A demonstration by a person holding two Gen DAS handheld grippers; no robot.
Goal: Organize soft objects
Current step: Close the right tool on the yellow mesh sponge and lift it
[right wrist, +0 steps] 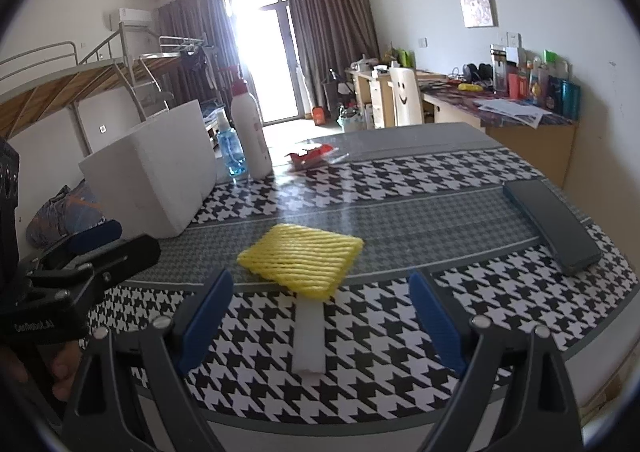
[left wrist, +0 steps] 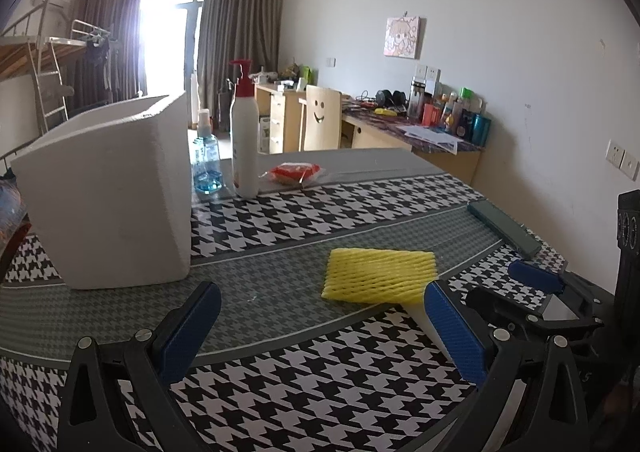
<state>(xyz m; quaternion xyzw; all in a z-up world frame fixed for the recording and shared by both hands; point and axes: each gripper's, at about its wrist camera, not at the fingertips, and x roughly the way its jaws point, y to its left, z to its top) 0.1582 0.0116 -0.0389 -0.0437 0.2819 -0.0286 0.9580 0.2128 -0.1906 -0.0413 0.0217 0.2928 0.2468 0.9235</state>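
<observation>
left wrist view:
foam box [left wrist: 112, 196]: white, upright on houndstooth table [left wrist: 320, 392], left side; interior hidden from this angle
bottles: white pump bottle [left wrist: 245, 132] and blue spray bottle [left wrist: 206, 164] just right of the box, behind it
foam net [left wrist: 378, 274]: yellow, flat on the table, a white foam strip [left wrist: 420, 318] poking from under its near edge
left gripper [left wrist: 320, 336]: jaws spread wide, nothing between them; right finger just beside the net's near corner
right gripper [left wrist: 536, 280]: edge-on at right, can't tell its spread here

right wrist view:
foam box [right wrist: 156, 180]: far left, contents not visible
foam net [right wrist: 300, 258]: centre, lying on the far end of the foam strip [right wrist: 308, 332]
right gripper [right wrist: 320, 328]: jaws wide apart, empty; strip lies on the table between the fingers, no contact
dark case [right wrist: 554, 226]: far right on the table, well apart from the net
</observation>
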